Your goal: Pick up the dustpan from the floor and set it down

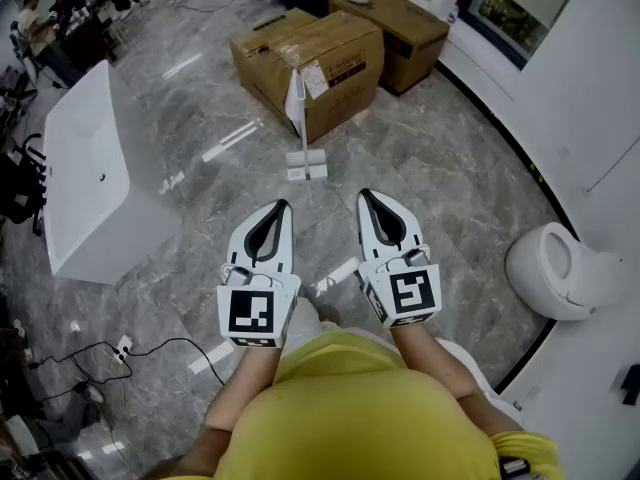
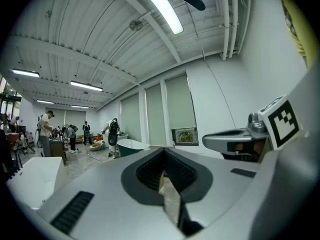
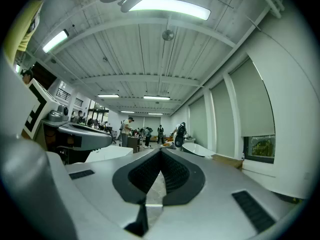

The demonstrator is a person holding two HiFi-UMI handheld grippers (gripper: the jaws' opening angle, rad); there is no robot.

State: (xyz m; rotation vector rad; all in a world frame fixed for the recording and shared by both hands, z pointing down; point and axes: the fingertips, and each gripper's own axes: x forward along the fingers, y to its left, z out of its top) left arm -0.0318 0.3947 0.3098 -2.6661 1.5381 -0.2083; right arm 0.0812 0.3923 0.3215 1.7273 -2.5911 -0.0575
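Note:
A white long-handled dustpan stands on the grey marble floor just in front of a cardboard box, its handle upright. In the head view both grippers are held level, side by side, well short of the dustpan and pointing toward it. My left gripper is shut with nothing between its jaws, and my right gripper is shut and empty too. The left gripper view shows its own closed jaws and the right gripper beside them. The right gripper view shows closed jaws; neither gripper view shows the dustpan.
Two cardboard boxes stand behind the dustpan. A white bathtub lies at the left, a white toilet at the right by the wall. Cables and a power strip lie near my left side. People work far back.

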